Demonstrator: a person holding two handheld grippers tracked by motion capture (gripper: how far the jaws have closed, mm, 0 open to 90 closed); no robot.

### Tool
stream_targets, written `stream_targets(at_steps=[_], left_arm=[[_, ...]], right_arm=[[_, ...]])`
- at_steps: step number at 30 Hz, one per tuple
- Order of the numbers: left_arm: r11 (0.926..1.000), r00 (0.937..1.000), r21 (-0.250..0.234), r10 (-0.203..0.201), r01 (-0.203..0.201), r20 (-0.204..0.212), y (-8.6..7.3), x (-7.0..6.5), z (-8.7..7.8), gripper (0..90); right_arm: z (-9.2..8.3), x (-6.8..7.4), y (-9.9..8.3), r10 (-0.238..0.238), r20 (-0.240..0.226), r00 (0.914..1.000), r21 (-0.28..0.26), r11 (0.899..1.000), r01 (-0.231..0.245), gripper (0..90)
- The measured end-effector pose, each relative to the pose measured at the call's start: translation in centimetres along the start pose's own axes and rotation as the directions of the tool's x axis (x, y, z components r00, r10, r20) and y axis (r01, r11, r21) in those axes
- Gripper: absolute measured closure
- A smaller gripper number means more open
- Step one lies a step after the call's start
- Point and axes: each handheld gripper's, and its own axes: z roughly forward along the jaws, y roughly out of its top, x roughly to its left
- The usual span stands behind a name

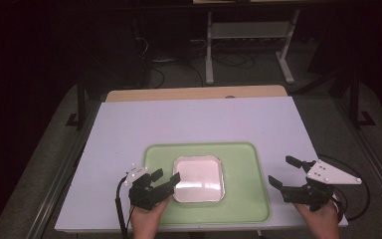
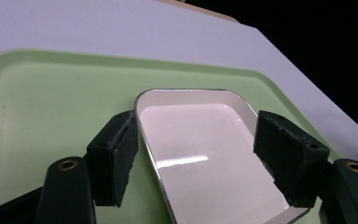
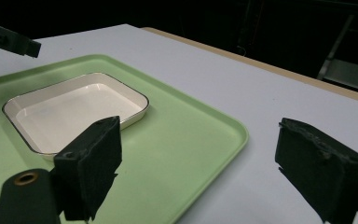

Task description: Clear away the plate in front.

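The left gripper (image 1: 168,175) has spread fingers astride the near left corner of the white dish (image 1: 198,179) on the green tray (image 1: 248,199), not pinching it, while the right gripper (image 1: 284,172) hangs with spread fingers over the bench (image 1: 179,119); no writing is readable.

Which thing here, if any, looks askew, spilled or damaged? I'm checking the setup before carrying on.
Nothing stands out. The white square dish with a thin dark rim sits flat and empty on the pale green plastic tray, roughly square to it. The tray lies flat on the white table. No spill or crack shows.
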Motion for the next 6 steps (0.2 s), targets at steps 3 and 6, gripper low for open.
stream_targets(at_steps=[3,6], left_arm=[[0.9999,0.9994,0.009,0.014,-0.015,0.032,-0.36,0.28,-0.38,26.0],[0.9997,0.9988,0.015,0.016,-0.016,0.046,-0.56,0.48,-0.58,25.0]], right_arm=[[0.03,-0.03,0.0,0.0,0.0,1.0,0.0,1.0,0.0,13.7],[0.08,-0.02,0.04,-0.005,0.0,1.0,0.001,1.0,0.005,13.7]])
